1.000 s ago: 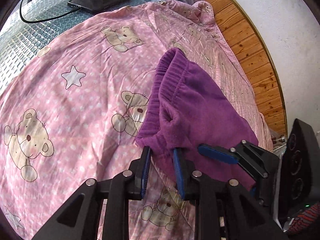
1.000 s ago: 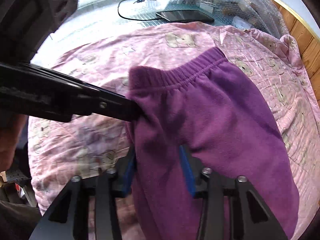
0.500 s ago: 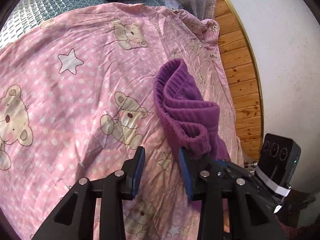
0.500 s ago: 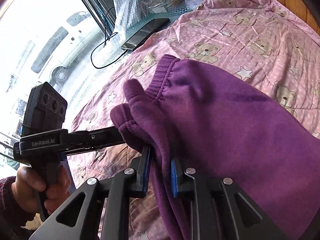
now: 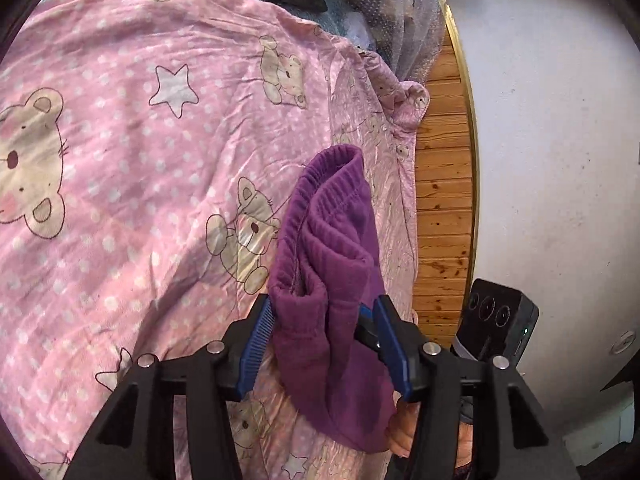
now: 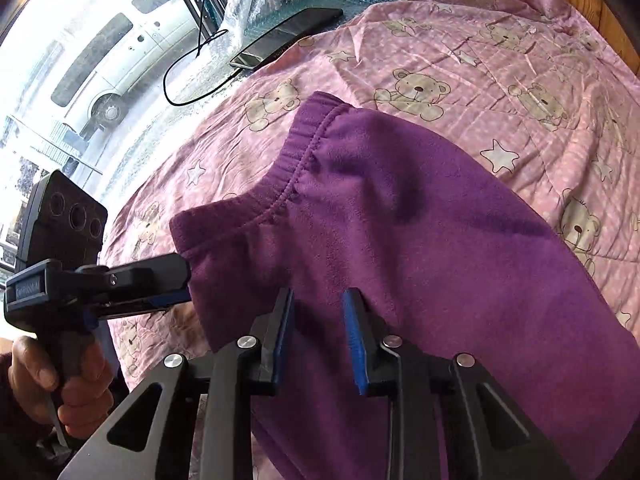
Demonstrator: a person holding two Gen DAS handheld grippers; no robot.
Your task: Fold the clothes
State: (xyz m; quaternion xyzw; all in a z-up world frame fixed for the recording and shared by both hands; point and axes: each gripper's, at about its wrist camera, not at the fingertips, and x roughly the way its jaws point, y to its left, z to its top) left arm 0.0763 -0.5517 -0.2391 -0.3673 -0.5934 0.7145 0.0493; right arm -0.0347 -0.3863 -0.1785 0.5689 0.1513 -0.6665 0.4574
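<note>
A: Left wrist view first. How far along is the folding?

B: Early, I'd judge. The purple trousers (image 5: 332,280) are bunched and lifted over the pink bear sheet (image 5: 140,184), no neat fold yet. The left gripper (image 5: 324,340) has its jaws wide, a thick wad of waistband between the pads.

A: And the right wrist view?

B: The right gripper (image 6: 318,340) points over the trousers, jaws parted; whether it pinches fabric, I cannot tell. A hand (image 6: 60,392) holds the left tool level, at the waistband corner.
</note>
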